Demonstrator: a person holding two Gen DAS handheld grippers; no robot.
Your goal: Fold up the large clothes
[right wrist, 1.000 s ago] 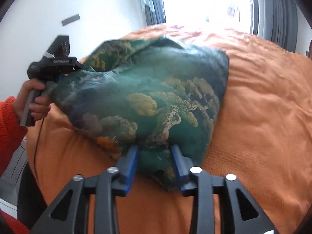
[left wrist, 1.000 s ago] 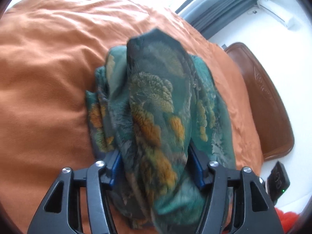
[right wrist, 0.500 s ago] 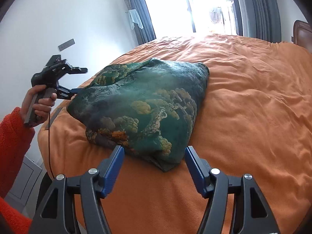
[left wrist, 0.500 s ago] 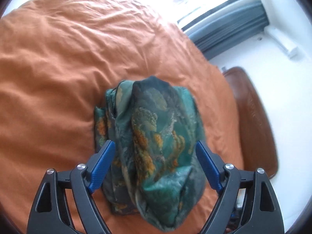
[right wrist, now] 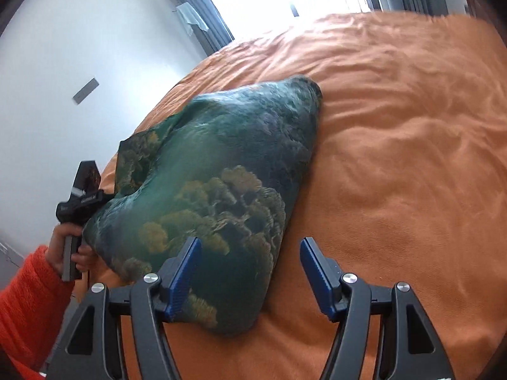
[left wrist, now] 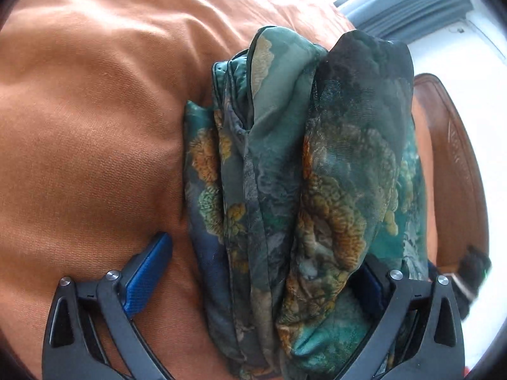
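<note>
A folded green garment (left wrist: 294,190) with gold cloud and tree print lies in several layers on the orange bedspread (left wrist: 88,133). My left gripper (left wrist: 263,272) is open, its blue pads (left wrist: 149,269) spread wide around the near end of the bundle; the right pad is partly under cloth. In the right wrist view the garment (right wrist: 221,183) lies ahead and left. My right gripper (right wrist: 250,272) is open; the bundle's near corner lies between its jaws, against the left pad. The left gripper (right wrist: 82,202) shows at the garment's far left edge, held by a hand in an orange sleeve.
The orange bedspread (right wrist: 396,158) stretches to the right of the garment. A brown wooden headboard (left wrist: 453,164) stands at the bed's right edge. White wall (right wrist: 79,47) and grey curtains (right wrist: 209,28) beside a bright window lie behind the bed.
Both grippers opened and let go of the garment a second ago. The left gripper has since moved back in close around the bundle's near end. The right gripper shifted right, staying open.
</note>
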